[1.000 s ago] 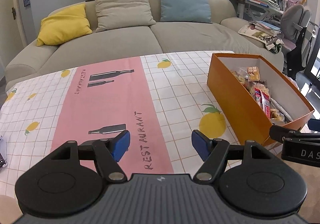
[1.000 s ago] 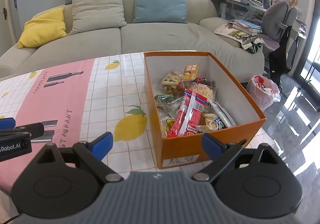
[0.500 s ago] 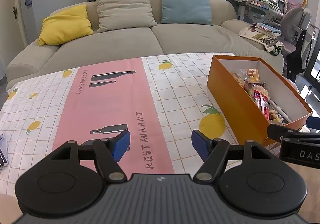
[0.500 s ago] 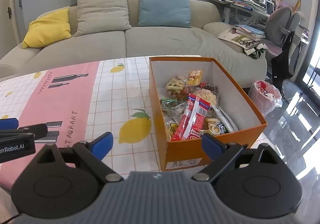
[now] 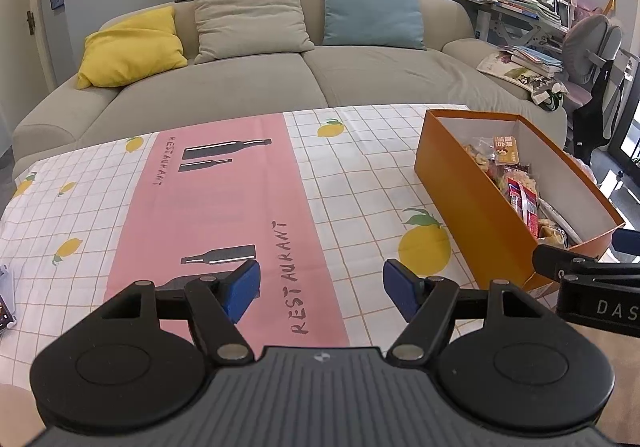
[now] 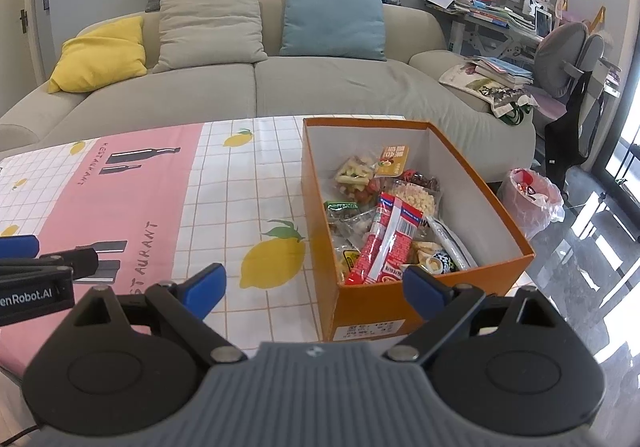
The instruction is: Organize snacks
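I see L gripper [image 5: 320, 289] wide open, empty, over tablecloth [image 5: 224, 207]. R gripper [image 6: 314, 289] wide open, empty, near end of orange box [image 6: 404, 313] w/ snacks [image 6: 386, 243] inside.

Left wrist view: sits low behind the left hand-held gripper [image 5: 319, 289], looking forward along its fingers across the table [image 5: 352, 167] toward the sofa [image 5: 280, 83]. It is centred over the pink strip of the tablecloth [image 5: 224, 207]; the orange box [image 5: 472, 207] lies off to its right, seen obliquely along one long side.

Right wrist view: same low seat behind the right hand-held gripper [image 6: 314, 289], same heading toward the sofa [image 6: 320, 83], set further right and close to the box [image 6: 384, 311], looking down into it.

Shared: tablecloth, box, sofa, cushions, cluttered desk [image 6: 500, 15]. Each view catches the other gripper at its inner edge.
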`<state>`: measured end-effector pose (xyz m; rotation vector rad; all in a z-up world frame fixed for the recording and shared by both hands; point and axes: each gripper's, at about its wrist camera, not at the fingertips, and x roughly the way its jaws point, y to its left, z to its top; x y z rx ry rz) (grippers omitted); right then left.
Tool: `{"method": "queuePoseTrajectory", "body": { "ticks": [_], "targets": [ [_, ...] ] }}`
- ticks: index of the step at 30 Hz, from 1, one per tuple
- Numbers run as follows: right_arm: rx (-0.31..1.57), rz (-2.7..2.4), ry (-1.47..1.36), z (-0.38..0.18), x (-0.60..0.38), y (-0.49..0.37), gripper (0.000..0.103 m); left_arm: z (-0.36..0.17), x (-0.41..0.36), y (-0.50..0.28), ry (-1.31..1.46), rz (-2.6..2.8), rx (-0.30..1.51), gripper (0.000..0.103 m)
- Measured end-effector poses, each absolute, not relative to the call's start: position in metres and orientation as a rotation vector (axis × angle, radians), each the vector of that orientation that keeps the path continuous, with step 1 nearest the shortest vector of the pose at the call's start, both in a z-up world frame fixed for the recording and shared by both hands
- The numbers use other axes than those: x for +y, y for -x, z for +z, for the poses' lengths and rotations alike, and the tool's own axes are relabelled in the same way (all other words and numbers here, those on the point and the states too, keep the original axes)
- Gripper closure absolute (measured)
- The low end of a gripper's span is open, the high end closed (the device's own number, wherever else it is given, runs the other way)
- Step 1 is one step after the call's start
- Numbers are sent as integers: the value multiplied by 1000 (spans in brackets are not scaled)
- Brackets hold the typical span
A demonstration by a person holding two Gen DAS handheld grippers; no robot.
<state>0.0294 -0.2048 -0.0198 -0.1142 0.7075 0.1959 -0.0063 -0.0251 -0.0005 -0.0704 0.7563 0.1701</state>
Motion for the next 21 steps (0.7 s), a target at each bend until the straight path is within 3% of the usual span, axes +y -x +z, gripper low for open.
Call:
{"method": "queuePoseTrajectory", "body": {
  "ticks": [21],
  "targets": [
    [707, 212, 134, -20, -203, -27, 10, 0, -21, 10, 90, 186, 760, 21]
  ]
}}
